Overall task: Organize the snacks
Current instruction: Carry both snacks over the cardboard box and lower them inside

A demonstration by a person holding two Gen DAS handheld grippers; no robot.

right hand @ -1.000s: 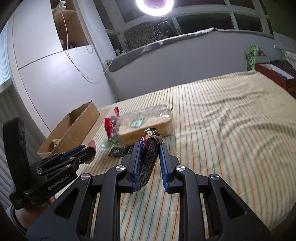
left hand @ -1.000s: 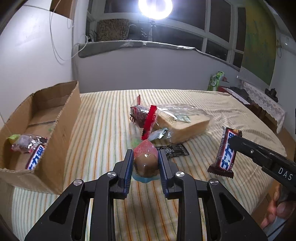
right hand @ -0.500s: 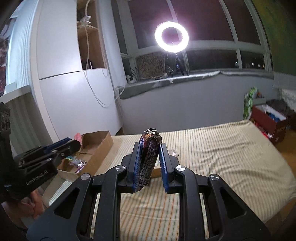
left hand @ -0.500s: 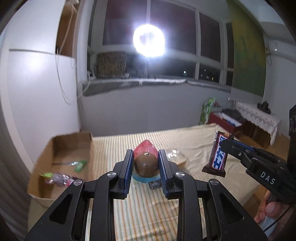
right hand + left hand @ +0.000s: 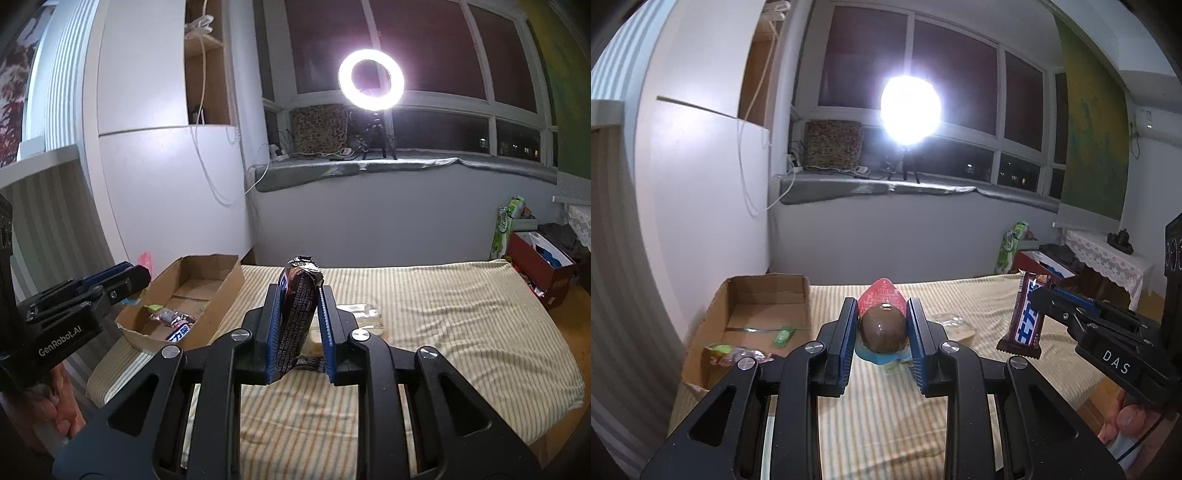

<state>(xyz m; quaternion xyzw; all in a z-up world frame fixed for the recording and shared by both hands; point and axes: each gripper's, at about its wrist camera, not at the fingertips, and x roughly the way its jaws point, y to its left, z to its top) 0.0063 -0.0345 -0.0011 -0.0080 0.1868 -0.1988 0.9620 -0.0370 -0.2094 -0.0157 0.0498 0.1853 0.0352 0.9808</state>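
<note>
A chocolate egg in its red-and-blue wrapper (image 5: 882,325) sits clamped in the left gripper (image 5: 882,332), above the striped bed (image 5: 894,413). The right gripper (image 5: 299,325) pinches an upright chocolate bar (image 5: 299,314). A cardboard box (image 5: 764,291) holding snacks stands far left.

A brown egg-shaped candy (image 5: 882,328) in a red and blue wrapper is hanging above the striped bed (image 5: 979,295), off its surface. A dark chocolate bar (image 5: 299,314) is standing upright in the air. An open cardboard box (image 5: 764,295) is sitting at the bed's far left corner, holding small wrapped snacks (image 5: 738,352).
</note>
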